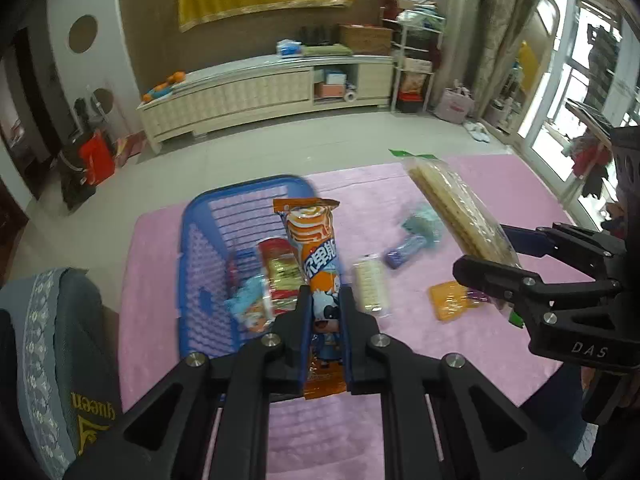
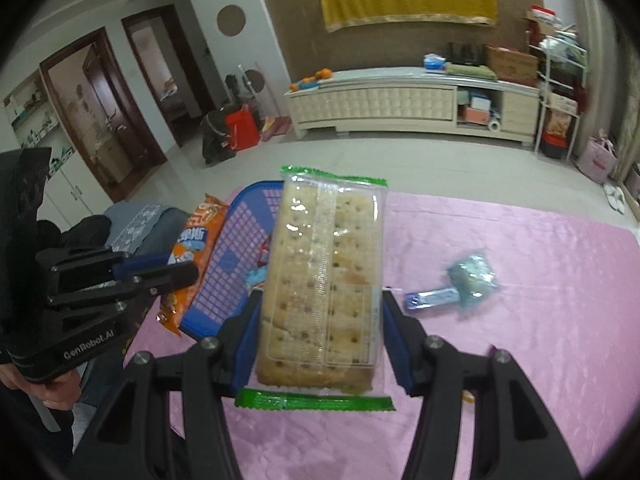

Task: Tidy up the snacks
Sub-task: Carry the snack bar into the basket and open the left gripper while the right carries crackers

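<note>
My left gripper (image 1: 325,304) is shut on a long orange snack pack (image 1: 316,252) with a cartoon cow, held above the blue basket (image 1: 200,240). My right gripper (image 2: 320,320) is shut on a clear cracker pack (image 2: 324,264) with green ends, held up over the pink mat (image 2: 520,360) right of the basket (image 2: 224,280). In the left wrist view the cracker pack (image 1: 460,220) hangs in the right gripper (image 1: 492,260) at right. Several small packs lie inside the basket, among them a red and yellow pack (image 1: 280,276).
On the mat lie a white wafer pack (image 1: 372,284), a purple stick with a pale blue pack (image 2: 452,288), and an orange packet (image 1: 452,300). A grey cushion (image 1: 60,340) sits left of the mat. A long cream cabinet (image 1: 264,96) stands across the floor.
</note>
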`<move>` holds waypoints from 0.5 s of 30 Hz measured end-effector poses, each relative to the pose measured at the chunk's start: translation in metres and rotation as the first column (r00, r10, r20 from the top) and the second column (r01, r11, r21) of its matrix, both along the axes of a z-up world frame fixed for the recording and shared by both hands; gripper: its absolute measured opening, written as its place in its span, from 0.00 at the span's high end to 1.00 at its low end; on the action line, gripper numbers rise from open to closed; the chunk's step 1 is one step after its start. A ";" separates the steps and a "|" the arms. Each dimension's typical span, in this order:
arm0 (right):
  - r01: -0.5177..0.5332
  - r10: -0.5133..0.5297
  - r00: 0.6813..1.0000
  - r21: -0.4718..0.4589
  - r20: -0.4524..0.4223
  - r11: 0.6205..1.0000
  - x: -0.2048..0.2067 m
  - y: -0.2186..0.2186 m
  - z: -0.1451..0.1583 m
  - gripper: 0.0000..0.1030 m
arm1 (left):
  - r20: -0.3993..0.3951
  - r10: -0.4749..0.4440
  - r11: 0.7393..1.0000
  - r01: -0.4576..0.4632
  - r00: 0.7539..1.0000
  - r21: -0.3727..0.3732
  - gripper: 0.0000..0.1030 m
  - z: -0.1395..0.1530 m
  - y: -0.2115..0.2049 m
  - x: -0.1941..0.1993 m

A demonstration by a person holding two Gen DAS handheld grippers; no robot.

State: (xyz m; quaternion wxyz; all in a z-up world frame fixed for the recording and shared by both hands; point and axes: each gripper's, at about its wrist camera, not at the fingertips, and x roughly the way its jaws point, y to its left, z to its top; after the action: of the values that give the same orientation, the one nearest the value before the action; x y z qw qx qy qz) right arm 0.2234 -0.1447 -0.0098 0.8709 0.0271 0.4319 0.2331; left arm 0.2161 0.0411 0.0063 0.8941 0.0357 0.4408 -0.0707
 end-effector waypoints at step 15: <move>-0.048 0.047 0.998 -0.041 -0.042 0.998 0.005 0.044 -0.021 0.41 | -0.059 0.049 0.999 -0.049 0.997 0.003 0.89 -0.041 0.040 0.020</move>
State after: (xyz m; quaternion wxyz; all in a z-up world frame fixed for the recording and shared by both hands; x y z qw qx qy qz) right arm 0.2281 -0.1007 -0.0310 0.8564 0.0033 0.4550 0.2440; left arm 0.2364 0.0814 -0.0351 0.8821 0.0236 0.4678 -0.0493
